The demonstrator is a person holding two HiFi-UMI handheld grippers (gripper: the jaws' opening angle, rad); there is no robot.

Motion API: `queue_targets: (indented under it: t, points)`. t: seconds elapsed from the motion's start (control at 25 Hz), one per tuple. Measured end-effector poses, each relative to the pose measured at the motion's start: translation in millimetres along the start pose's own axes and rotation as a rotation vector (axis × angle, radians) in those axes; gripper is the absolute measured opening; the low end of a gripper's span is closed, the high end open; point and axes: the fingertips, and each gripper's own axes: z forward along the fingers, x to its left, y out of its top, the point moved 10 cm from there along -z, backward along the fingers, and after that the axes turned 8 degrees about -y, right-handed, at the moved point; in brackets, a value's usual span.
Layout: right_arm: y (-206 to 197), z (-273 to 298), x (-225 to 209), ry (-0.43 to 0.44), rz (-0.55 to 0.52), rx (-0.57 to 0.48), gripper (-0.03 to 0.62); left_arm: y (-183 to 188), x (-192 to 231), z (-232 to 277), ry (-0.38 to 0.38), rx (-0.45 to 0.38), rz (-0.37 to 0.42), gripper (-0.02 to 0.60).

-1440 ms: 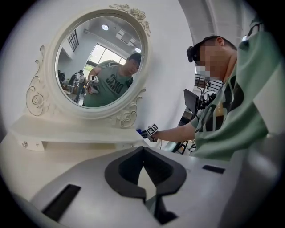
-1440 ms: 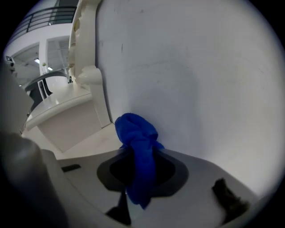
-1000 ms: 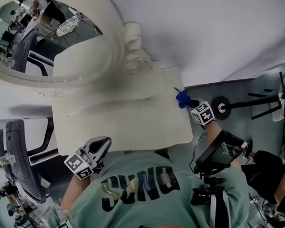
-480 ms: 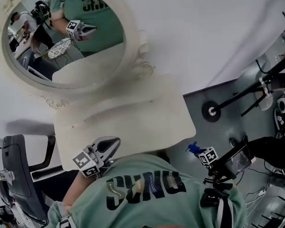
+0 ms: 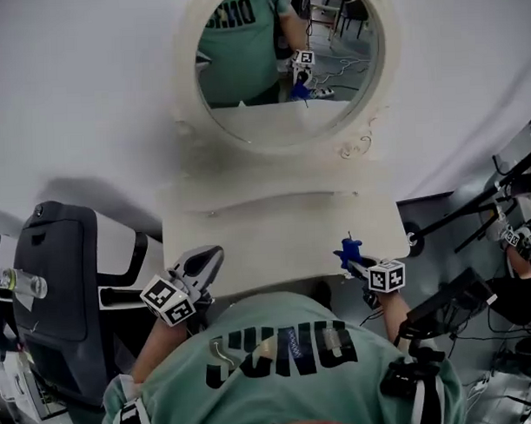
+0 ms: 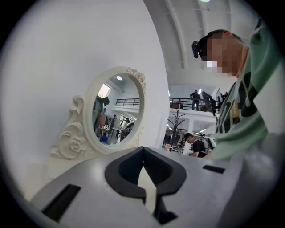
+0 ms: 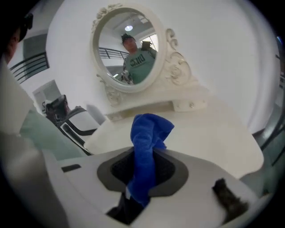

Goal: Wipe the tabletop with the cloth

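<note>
Cloth (image 5: 346,248), blue, clamped in the right claw (image 5: 354,263), returned to the front right edge of the table (image 5: 275,232).
Half a second earlier it was held off the table's right side; contact is not yet seen, so wiping is judged imminent. Left claw (image 5: 206,263): closed, empty, at the front left edge.

Ornate white mirror (image 5: 282,67), dark chair (image 5: 59,283) to left.

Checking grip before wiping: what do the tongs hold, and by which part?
Right tongs pinch the blue cloth near one bunched end; left tongs hold nothing.
</note>
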Motion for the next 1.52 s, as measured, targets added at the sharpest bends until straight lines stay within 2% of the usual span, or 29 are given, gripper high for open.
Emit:
queue_targets:
  t: [0.12, 0.28, 0.4, 0.56, 0.72, 0.92, 1.36, 1.52]
  points:
    - [60, -10, 67, 0.094, -0.084, -0.125, 0.08, 14, 9, -15, 0.044, -0.02, 0.019, 0.009]
    - [123, -42, 117, 0.181, -0.169, -0.283, 0.08, 30, -2, -14, 0.046, -0.067, 0.07, 0.009]
    - [156, -74, 132, 0.225, -0.259, -0.371, 0.08, 37, -29, -12, 0.079, -0.098, 0.113, 0.009]
    - [191, -110, 119, 0.235, -0.317, -0.446, 0.08, 38, -52, 10, 0.147, -0.151, 0.139, 0.009]
    - [187, -123, 88, 0.246, -0.306, -0.418, 0.08, 29, -77, 45, 0.17, -0.181, 0.109, 0.009]
    - [181, -130, 65, 0.239, -0.337, -0.393, 0.08, 33, -96, 83, 0.134, -0.187, 0.116, 0.009]
    - [181, -113, 89, 0.249, -0.384, -0.405, 0.078, 31, -83, 70, 0.142, -0.167, 0.085, 0.009]
    - [182, -113, 90, 0.238, -0.384, -0.41, 0.078, 34, -80, 72, 0.12, -0.159, 0.094, 0.009]
